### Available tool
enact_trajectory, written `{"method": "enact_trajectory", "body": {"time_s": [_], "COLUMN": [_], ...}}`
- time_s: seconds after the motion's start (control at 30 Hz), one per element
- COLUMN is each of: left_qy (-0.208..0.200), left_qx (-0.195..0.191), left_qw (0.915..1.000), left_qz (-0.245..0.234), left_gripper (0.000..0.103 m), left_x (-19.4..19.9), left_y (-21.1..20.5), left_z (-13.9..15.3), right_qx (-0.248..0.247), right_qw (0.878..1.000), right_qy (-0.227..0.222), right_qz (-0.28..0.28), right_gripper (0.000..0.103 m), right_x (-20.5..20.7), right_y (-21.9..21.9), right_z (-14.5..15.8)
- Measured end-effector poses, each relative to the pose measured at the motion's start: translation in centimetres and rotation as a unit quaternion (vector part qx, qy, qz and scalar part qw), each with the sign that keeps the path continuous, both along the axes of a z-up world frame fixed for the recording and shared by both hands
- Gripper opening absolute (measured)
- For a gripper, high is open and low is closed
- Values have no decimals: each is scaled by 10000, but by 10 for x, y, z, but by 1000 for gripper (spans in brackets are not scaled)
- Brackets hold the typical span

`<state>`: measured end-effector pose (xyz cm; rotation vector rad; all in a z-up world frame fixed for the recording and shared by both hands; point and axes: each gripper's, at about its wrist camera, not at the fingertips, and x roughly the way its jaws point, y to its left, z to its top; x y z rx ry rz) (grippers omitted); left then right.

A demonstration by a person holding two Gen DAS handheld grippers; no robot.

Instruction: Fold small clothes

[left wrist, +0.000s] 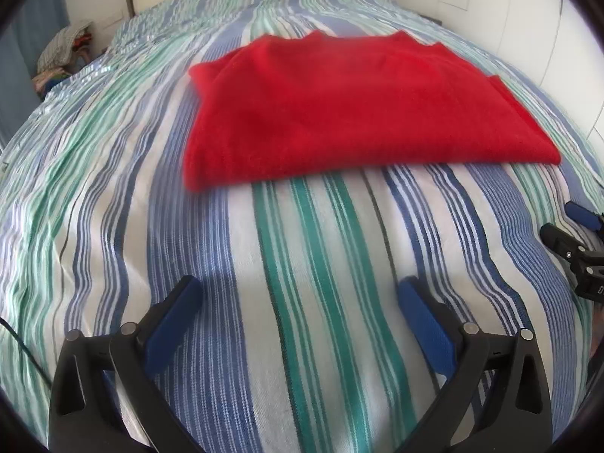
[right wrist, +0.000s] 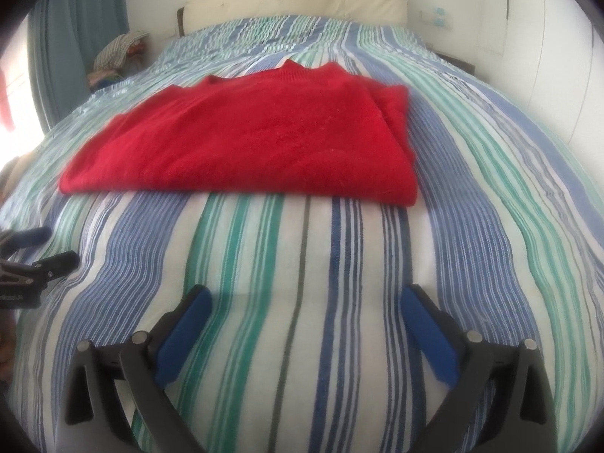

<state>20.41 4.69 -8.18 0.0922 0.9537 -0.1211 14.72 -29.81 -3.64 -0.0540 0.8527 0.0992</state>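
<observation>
A red knitted garment [left wrist: 351, 113] lies folded flat on the striped bedspread [left wrist: 309, 264], its near edge straight. In the right wrist view the red garment [right wrist: 245, 139] shows its folded sleeve layers at the right side. My left gripper [left wrist: 300, 290] is open over bare bedspread, short of the garment's near edge, nothing between its blue pads [left wrist: 426, 324]. My right gripper [right wrist: 305, 298] is open wide as well, hovering over the bedspread [right wrist: 302, 264] in front of the garment, holding nothing. Each gripper shows at the edge of the other's view.
A cream headboard [right wrist: 294, 0] closes the far end of the bed. A pile of clothes [right wrist: 117, 53] sits by the far left corner beside a blue curtain [right wrist: 68, 49]. White cupboard doors [left wrist: 528, 37] run along the right.
</observation>
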Motion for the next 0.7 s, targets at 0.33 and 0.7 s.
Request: {"method": "enact_trajectory", "body": {"time_s": [0.33, 0.7], "left_qy": [-313, -293], "left_qx": [181, 58], "left_qw": [9993, 9995], "left_qz": [-51, -45], "left_gripper": [103, 103], "left_x": [-10, -9], "left_y": [-5, 0], "left_z": [2, 1], "right_qx": [32, 93], "right_qw": [10000, 9999], "right_qy": [-13, -37], "right_qz": [5, 10], "right_gripper": [100, 100], "right_x": [0, -2], "right_y": [-1, -1], "right_z": [1, 1]}}
